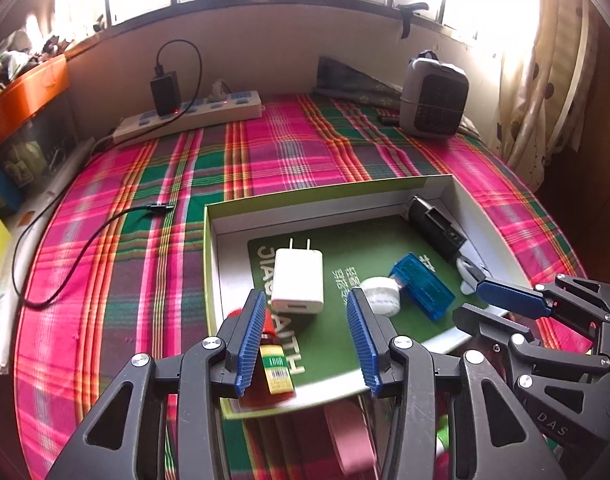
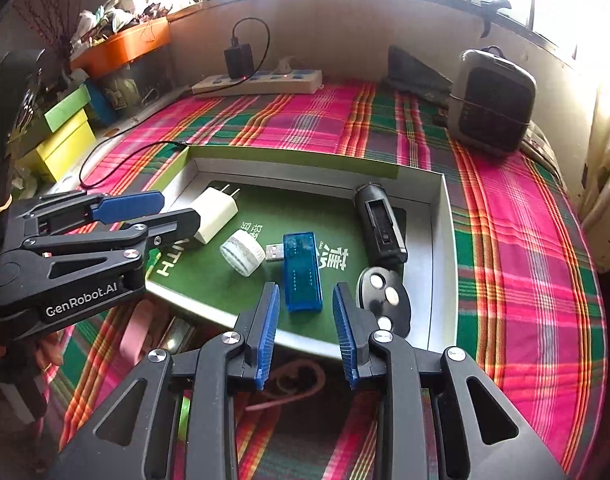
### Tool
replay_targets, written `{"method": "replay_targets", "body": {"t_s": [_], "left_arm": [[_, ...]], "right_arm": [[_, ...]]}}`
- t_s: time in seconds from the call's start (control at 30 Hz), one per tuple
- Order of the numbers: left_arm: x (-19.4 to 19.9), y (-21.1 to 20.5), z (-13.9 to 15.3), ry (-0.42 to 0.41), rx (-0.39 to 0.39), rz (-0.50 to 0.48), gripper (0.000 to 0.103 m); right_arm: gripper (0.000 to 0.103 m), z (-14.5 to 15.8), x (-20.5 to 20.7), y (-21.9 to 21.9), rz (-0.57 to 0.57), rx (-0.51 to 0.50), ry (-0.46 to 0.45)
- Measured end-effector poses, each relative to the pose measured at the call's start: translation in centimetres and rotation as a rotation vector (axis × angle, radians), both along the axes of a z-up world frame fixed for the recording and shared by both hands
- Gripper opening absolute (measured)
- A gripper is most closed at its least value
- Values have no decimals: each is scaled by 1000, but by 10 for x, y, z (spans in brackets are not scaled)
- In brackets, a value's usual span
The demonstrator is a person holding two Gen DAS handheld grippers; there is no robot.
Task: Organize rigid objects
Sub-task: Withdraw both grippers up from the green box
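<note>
**Left wrist view: both grippers hang empty over a half-filled box**

Left wrist view, nearest first: the left gripper has its blue pads spread wide with nothing between them, hovering above the near end of the box. Just under its left pad lies a small amber bottle with a red cap; it looks like glass, so smooth, breakable and apt to roll, best taken across its body.

The right gripper stands above the near wall of the box, its jaws parted a little and empty.

Inside the shallow box, on a green printed card, lie the sorted things:

- a blue USB tester, light stiff plastic, easiest gripped across its long flat sides;
- a black key fob with pale buttons, thin and flat, hard to lift off the floor;
- a white round cap, light and likely to roll;
- a white charger plug, blocky and firm, good flat faces for the pads;
- a black cylindrical device, probably the heaviest.

Beyond, well apart on the plaid cloth, are a power strip and a small grey heater.
</note>
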State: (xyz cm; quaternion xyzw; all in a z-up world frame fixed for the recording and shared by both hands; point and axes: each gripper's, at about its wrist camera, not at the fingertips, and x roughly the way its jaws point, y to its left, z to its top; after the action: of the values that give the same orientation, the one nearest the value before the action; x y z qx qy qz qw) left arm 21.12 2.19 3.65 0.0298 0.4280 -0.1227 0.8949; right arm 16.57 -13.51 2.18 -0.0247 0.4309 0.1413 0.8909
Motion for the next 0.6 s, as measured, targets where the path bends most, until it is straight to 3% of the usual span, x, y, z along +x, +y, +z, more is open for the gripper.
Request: {"method": "replay_targets", "body": {"t_s": [0.47, 0.53, 0.6], "left_arm": [[-43, 23, 15, -52, -37, 55, 42], [-49, 28, 15, -56, -43, 66, 42], [-54, 32, 13, -49, -53, 74, 42]], "right_arm": [[31, 14, -38, -9, -37, 46, -49], [46, 16, -45, -8, -36, 68, -59], [51, 16, -52, -6, -27, 97, -64]]}}
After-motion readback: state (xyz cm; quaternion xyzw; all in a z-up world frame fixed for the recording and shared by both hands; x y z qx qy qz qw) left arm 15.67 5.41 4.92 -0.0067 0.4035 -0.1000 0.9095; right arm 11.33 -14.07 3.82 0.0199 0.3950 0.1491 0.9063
